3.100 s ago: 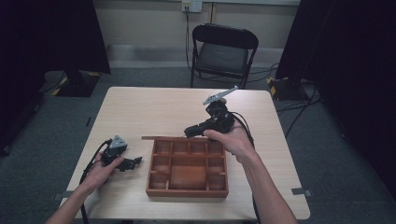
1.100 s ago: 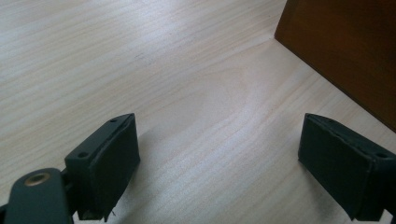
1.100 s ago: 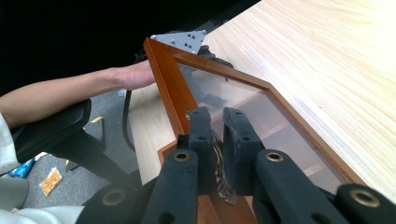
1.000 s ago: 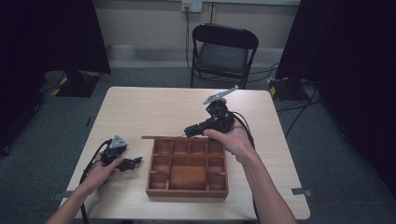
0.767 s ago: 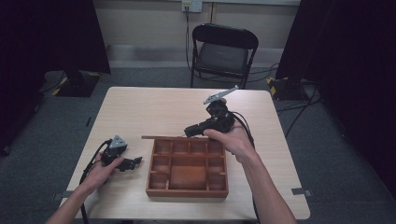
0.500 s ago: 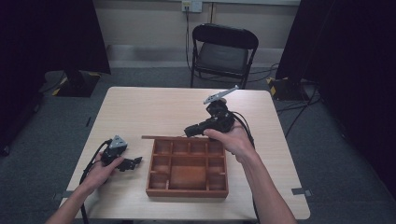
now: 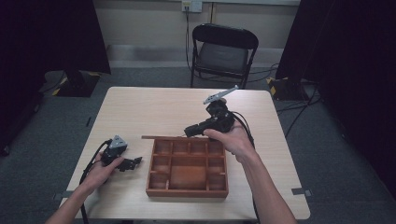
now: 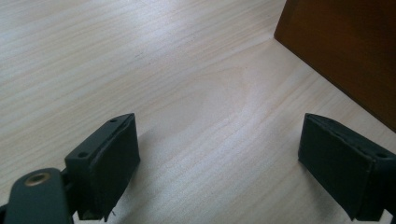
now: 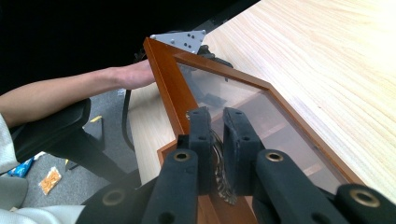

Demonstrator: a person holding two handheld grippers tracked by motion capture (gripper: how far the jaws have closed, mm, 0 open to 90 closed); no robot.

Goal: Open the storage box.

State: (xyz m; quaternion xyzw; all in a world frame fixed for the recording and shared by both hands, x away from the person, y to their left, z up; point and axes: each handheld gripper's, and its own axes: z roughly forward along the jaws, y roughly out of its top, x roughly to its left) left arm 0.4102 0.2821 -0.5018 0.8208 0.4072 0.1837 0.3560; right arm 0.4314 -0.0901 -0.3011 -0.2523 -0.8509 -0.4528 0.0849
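Nothing has moved since the earlier pictures: both hands and the lid sit in the same places. My right gripper [image 7: 196, 130] is pinching the glass lid [image 9: 243, 107] of the wooden box [image 7: 187, 192], with the two pads pressed together on the lid's near frame edge. In the high view the lid stands raised at the box's far side, seen nearly edge-on as a thin brown strip. My left gripper [image 8: 224, 163] rests on the table [image 7: 154, 105] just beside the box's left wall, its jaws spread wide with nothing between them.

I judge the lid to be stiff but fragile. It has a thin wooden frame around a clear pane, probably glass, so it is light but can crack if it drops or twists. The varnished wood looks smooth and may slip in the pads. I think the frame is the right place to hold, never the pane. The grip is now near one corner, so the lid can swing; a hold nearer the middle of the edge would be more steady. The box itself looks heavier and should stay put.
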